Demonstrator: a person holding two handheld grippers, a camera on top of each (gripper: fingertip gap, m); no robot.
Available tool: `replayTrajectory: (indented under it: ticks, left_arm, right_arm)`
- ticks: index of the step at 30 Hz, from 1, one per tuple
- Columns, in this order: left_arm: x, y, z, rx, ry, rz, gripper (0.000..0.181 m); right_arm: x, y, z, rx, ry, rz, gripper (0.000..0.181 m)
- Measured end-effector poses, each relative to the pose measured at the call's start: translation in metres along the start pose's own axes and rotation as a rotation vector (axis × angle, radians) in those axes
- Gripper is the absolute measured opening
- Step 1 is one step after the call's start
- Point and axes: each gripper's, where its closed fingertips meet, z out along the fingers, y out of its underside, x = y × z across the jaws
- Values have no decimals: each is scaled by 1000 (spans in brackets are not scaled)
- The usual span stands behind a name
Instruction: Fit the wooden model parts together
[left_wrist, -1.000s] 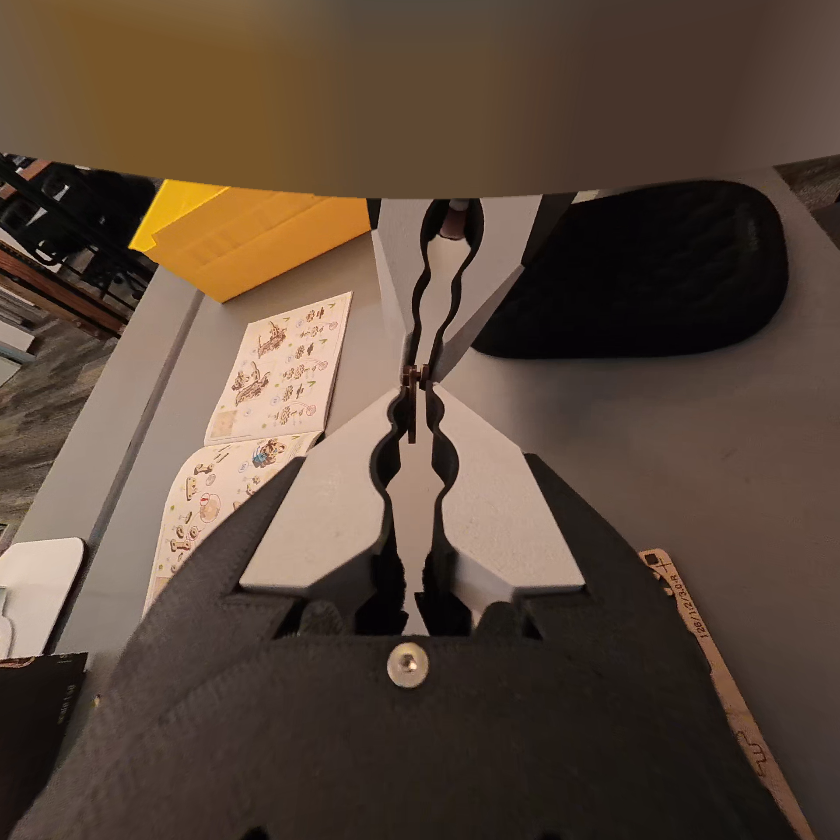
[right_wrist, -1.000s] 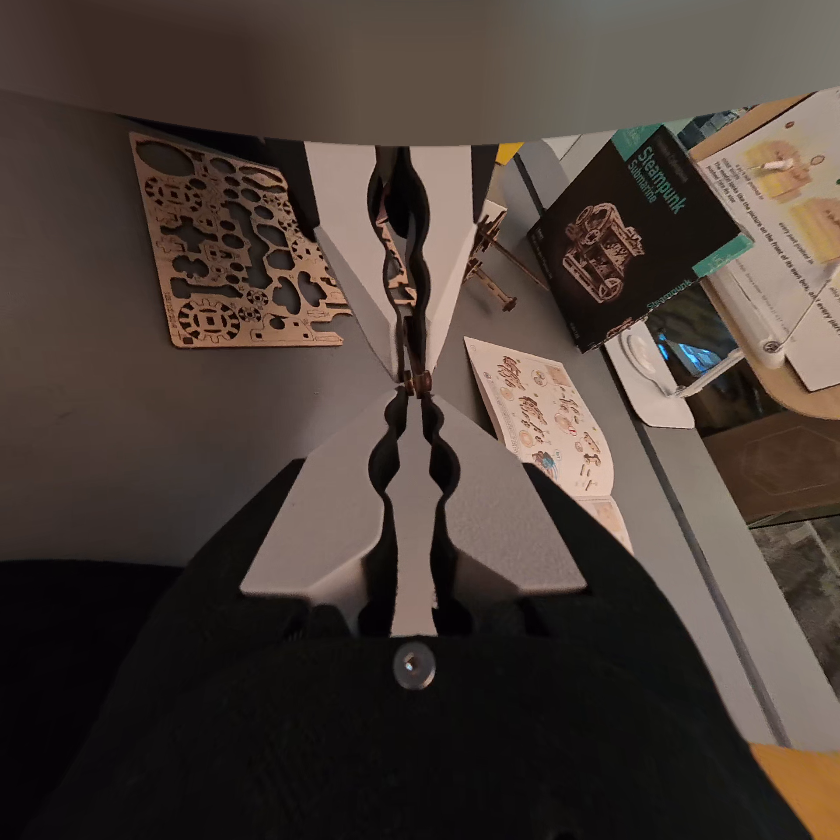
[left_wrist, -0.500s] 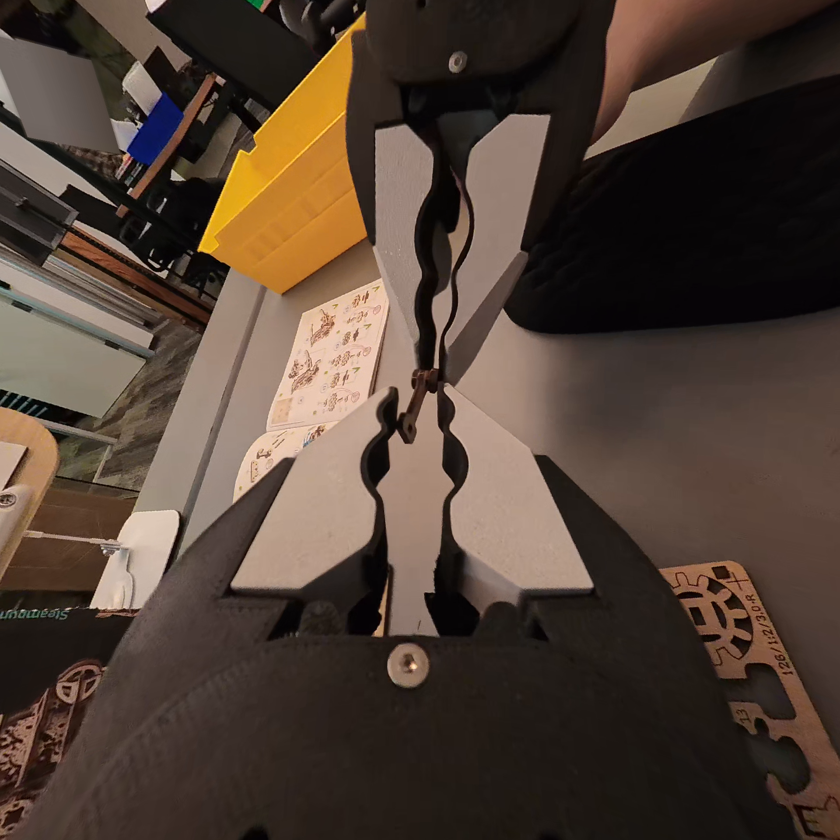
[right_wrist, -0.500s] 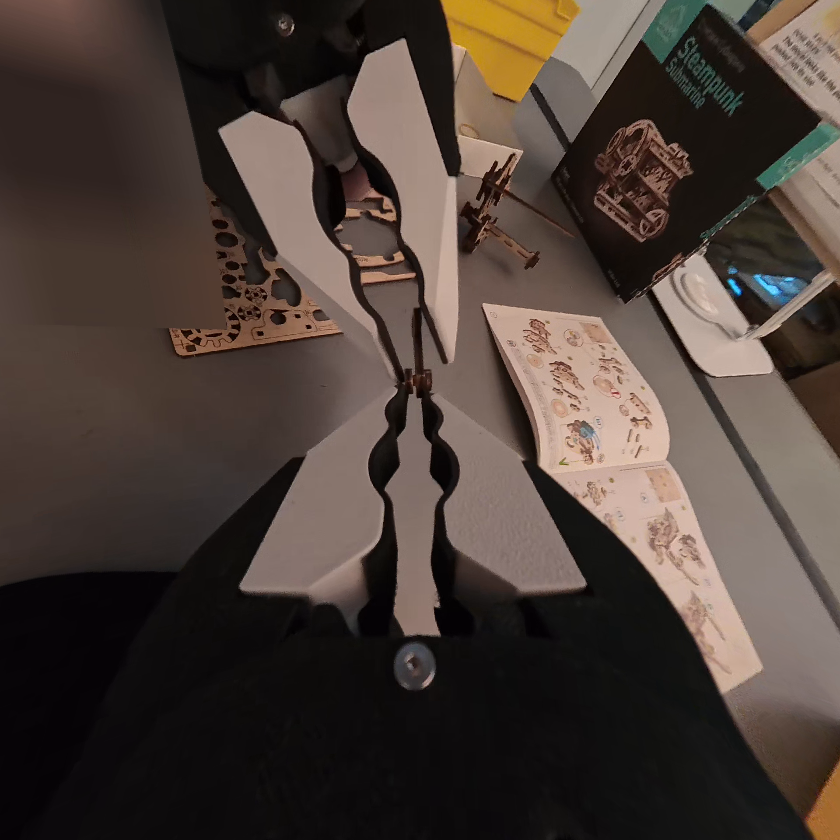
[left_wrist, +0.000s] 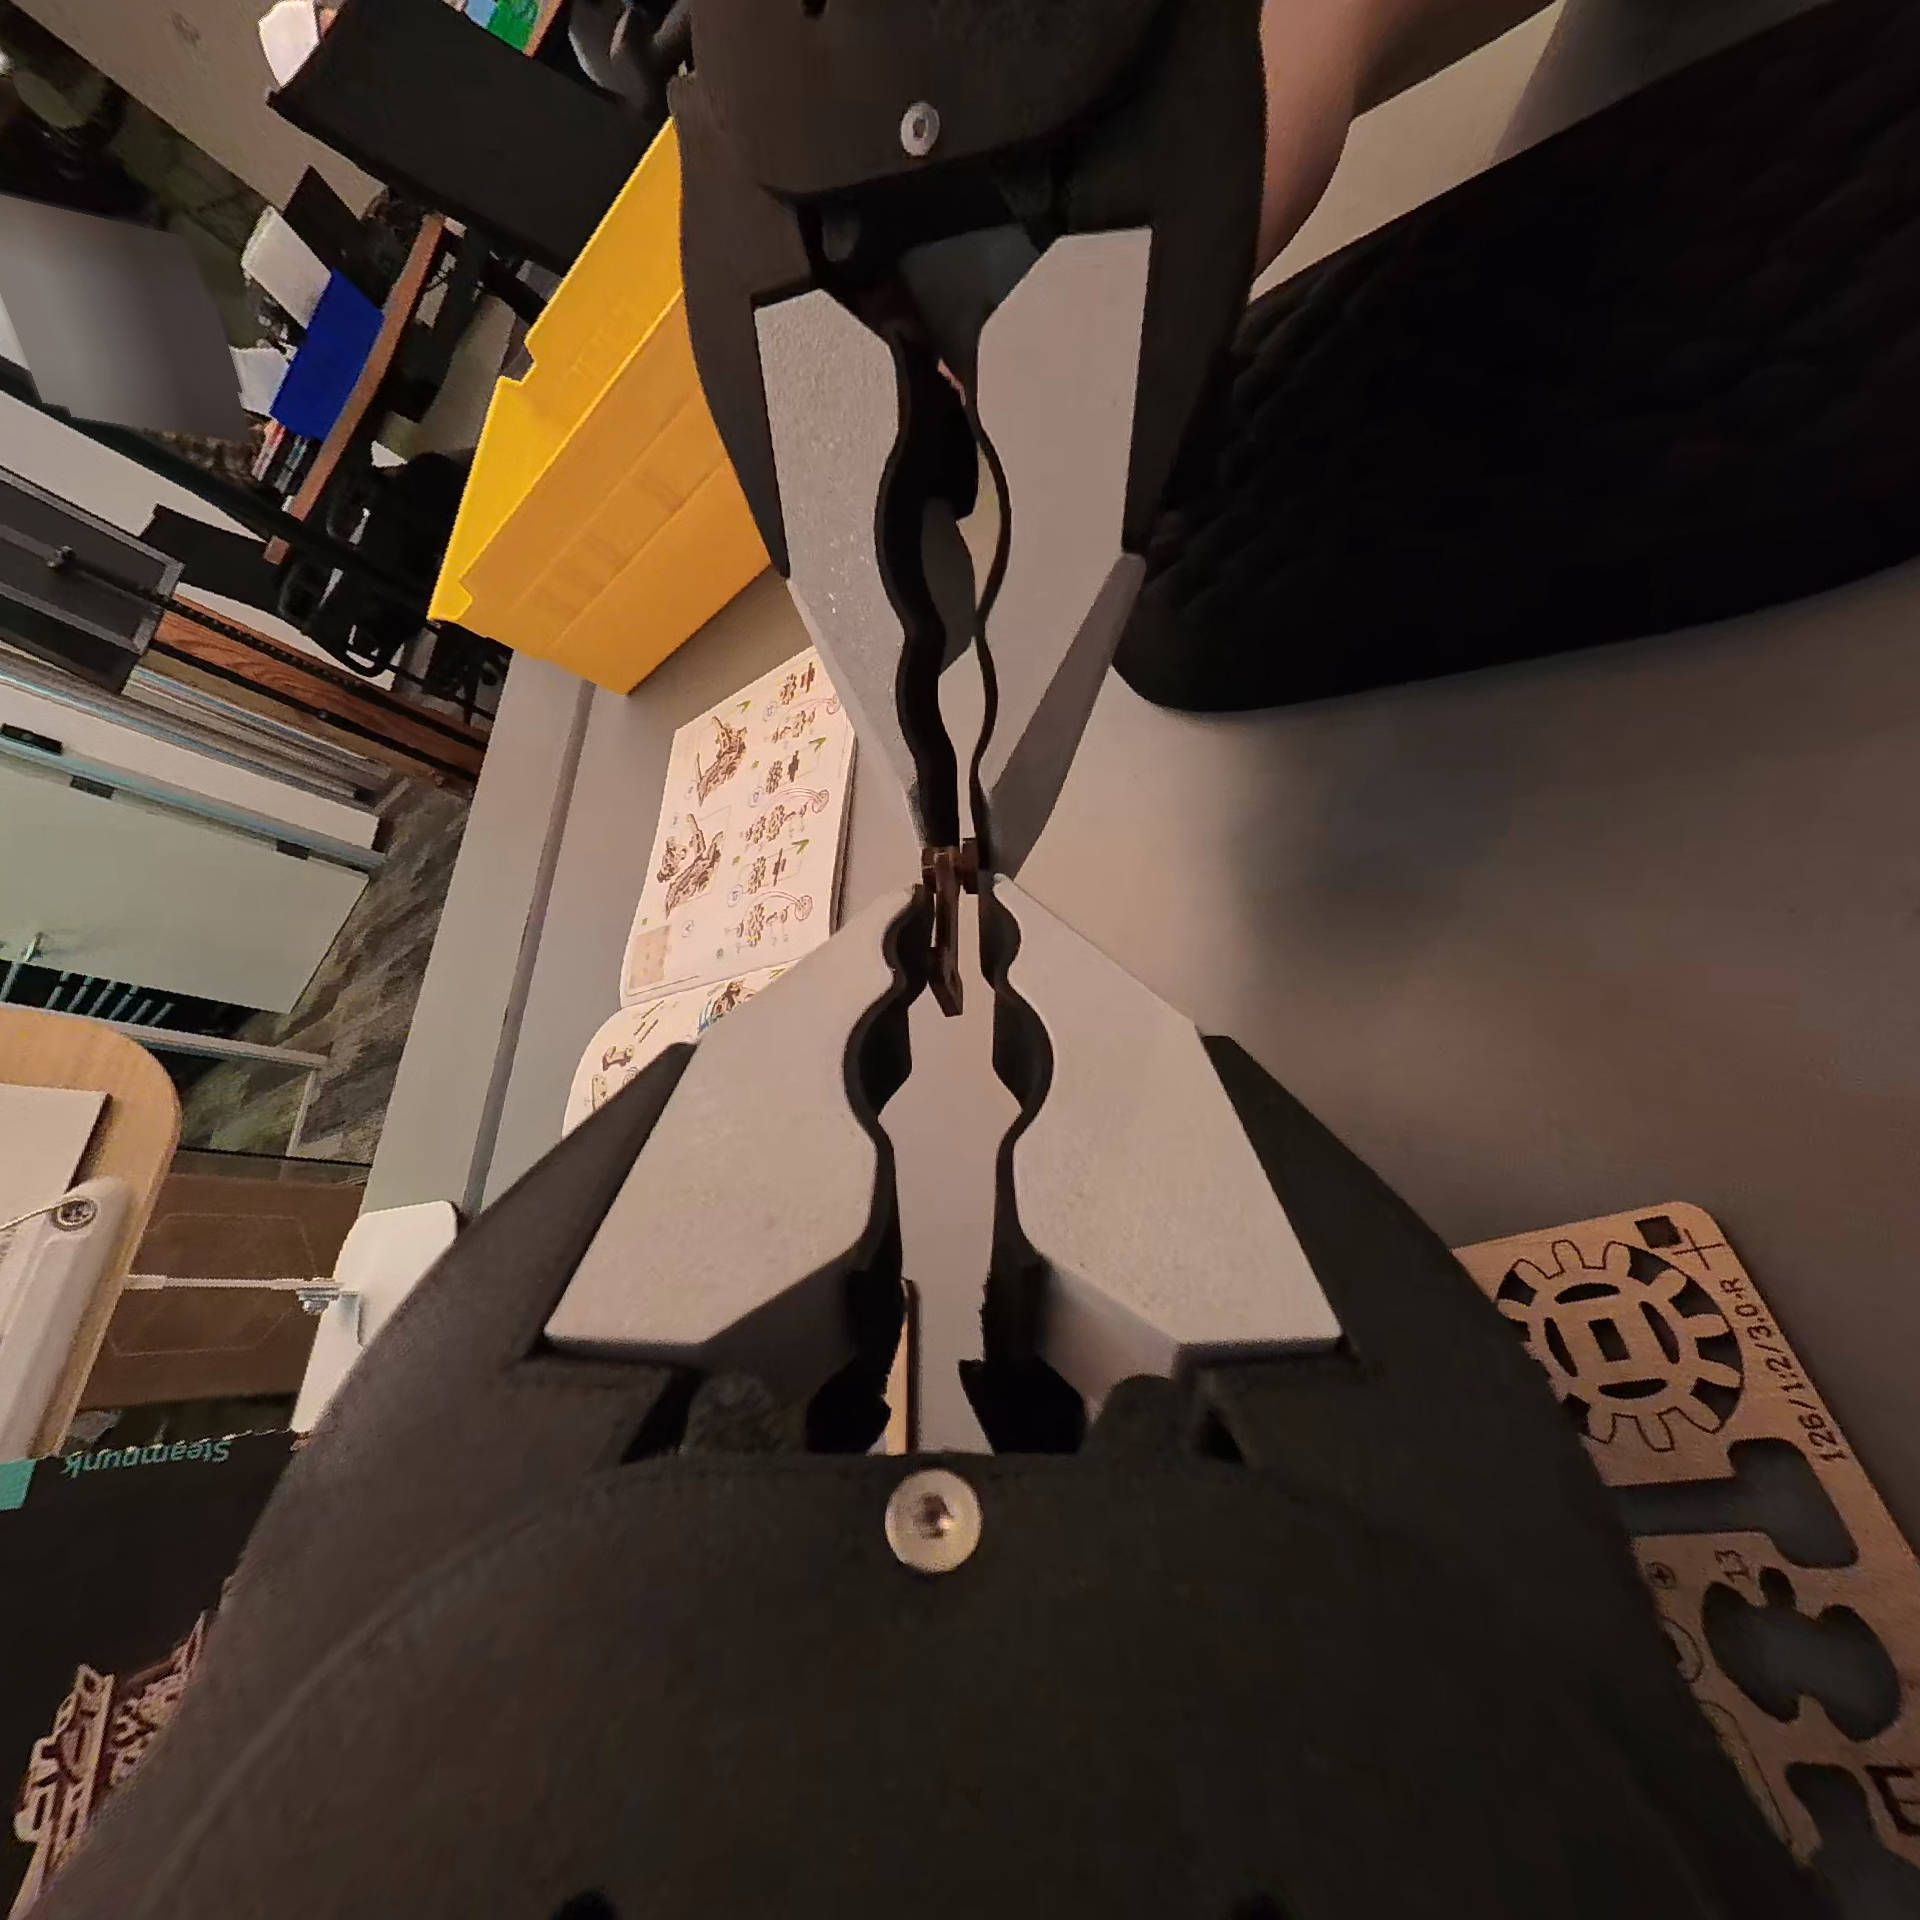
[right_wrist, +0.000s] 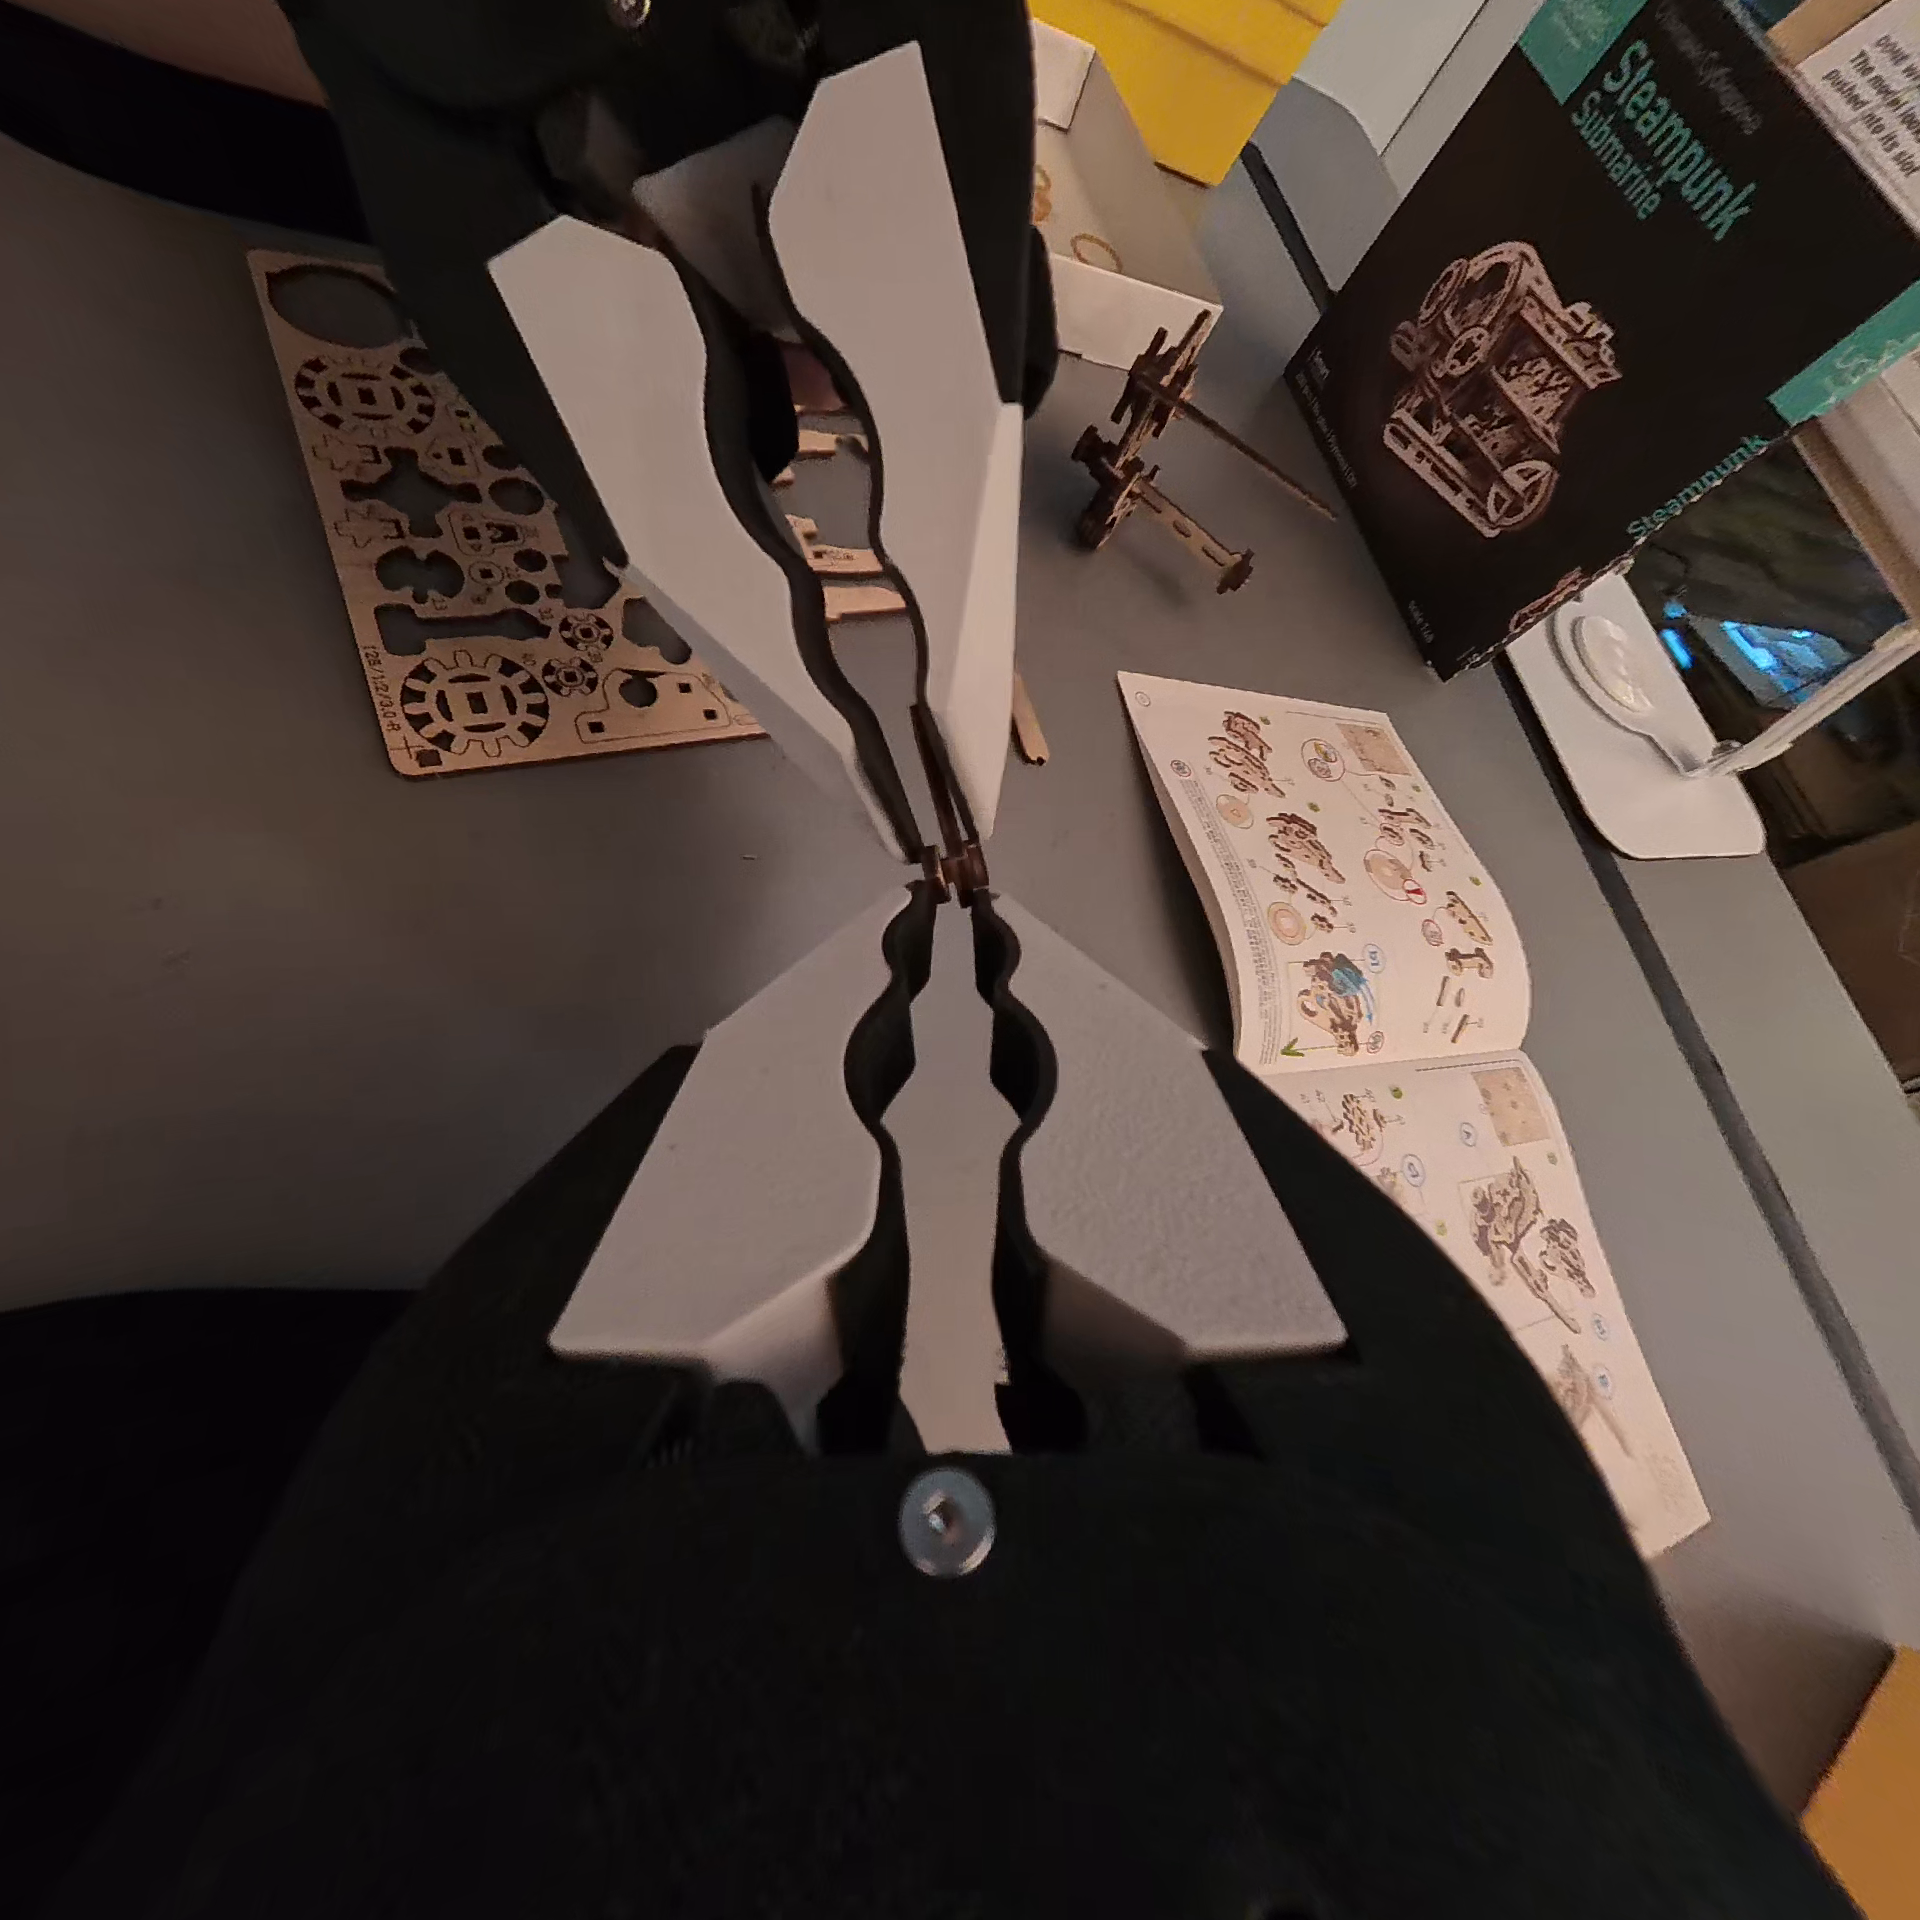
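My two grippers meet tip to tip above the grey table (right_wrist: 312, 987). My left gripper (left_wrist: 951, 899) is closed on a thin brown wooden strip (left_wrist: 945, 940) that runs back between its fingers. My right gripper (right_wrist: 951, 896) is shut on a small dark wooden part (right_wrist: 966, 864) at its very tips. The two parts touch where the tips meet. In the left wrist view the right gripper (left_wrist: 956, 847) comes down from above. In the right wrist view the left gripper (right_wrist: 935, 831) does the same, with the strip (right_wrist: 935, 769) showing in its gap.
A laser-cut wooden sheet (right_wrist: 488, 582) lies at the left, and shows in the left wrist view (left_wrist: 1714, 1455). An open instruction booklet (right_wrist: 1351, 914), a part-built wooden model (right_wrist: 1143, 457) and a black box (right_wrist: 1579, 343) are at the right. A yellow bin (left_wrist: 603, 499) and a black pad (left_wrist: 1558, 436) are behind.
Half a second ago the left jaws stood wider and the strip hung tilted; now they are narrower and the strip is straight. Both cameras have tilted, showing more of the table and room.
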Motion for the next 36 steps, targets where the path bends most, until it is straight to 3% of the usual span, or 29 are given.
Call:
replayTrajectory:
  ticks: [10,21,24,26,31,36]
  left_arm:
    - [6,2,2,-7,67,-81,6]
    - [26,12,10,-71,150,-25,6]
    - [19,11,7,-66,126,-26,6]
    - [16,13,6,-74,112,-26,6]
    - [11,13,4,-69,97,-45,6]
    - [10,12,4,-61,91,-43,6]
  right_arm:
    - [-4,4,2,-46,18,-83,5]
    - [-21,21,10,-104,-129,-12,4]
    - [-16,17,9,-56,-176,114,5]
    - [-6,16,6,-42,-124,99,17]
    - [-9,9,3,-9,-54,-120,2]
    - [-5,6,1,18,-34,-98,4]
